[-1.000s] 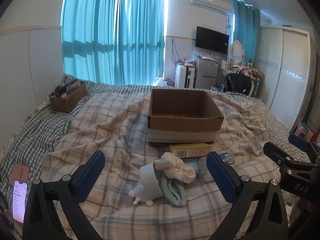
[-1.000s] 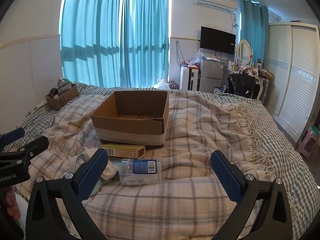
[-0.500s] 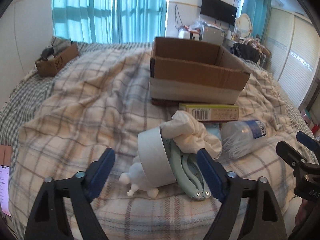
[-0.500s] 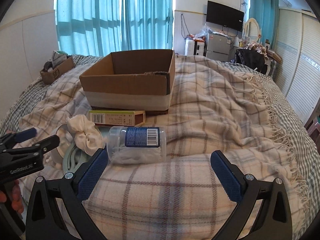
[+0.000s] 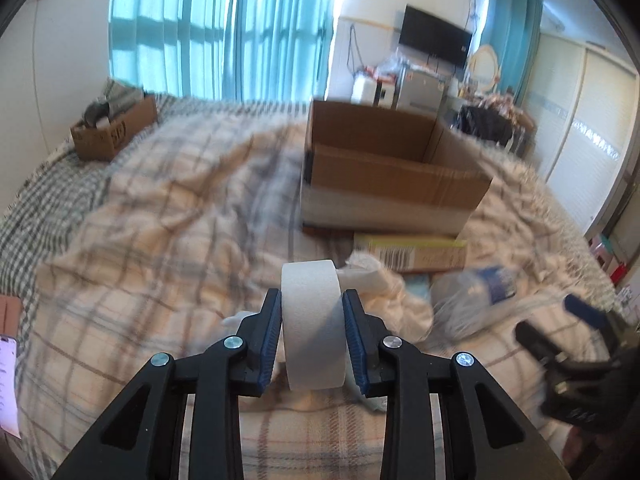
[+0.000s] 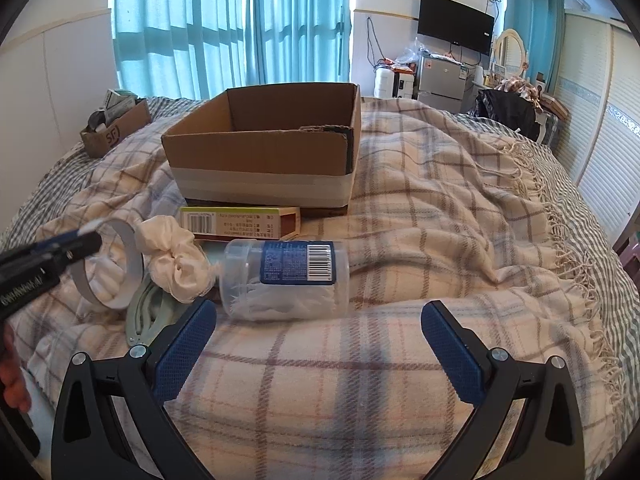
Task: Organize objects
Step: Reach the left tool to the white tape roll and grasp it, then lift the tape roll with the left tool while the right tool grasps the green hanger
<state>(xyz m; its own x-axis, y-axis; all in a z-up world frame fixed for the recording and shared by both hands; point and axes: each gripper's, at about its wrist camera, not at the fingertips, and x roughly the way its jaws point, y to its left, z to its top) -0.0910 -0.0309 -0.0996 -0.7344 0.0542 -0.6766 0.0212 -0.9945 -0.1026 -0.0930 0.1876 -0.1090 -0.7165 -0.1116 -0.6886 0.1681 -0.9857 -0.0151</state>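
My left gripper [image 5: 312, 320] is shut on a white tape roll [image 5: 313, 320], held on edge between its blue pads just above the bed. The roll also shows in the right wrist view [image 6: 120, 268], with the left gripper [image 6: 60, 248] on it. My right gripper [image 6: 318, 332] is open and empty, just short of a clear plastic jar with a blue label [image 6: 284, 280] lying on its side. A white scrunchie [image 6: 176, 260], a pale green clip [image 6: 146, 316] and a flat yellow-green box [image 6: 240, 222] lie beside the jar. An open cardboard box [image 6: 264, 160] stands behind them.
Everything lies on a rumpled plaid blanket [image 6: 440, 240] on a bed. A small cardboard box with clutter [image 6: 114, 128] sits at the far left of the bed. A phone [image 5: 8, 384] lies at the left edge. Wardrobe doors [image 6: 600, 120] stand to the right.
My left gripper moved forward and closed on the white tape roll. My right gripper moved closer to the jar and stays open.
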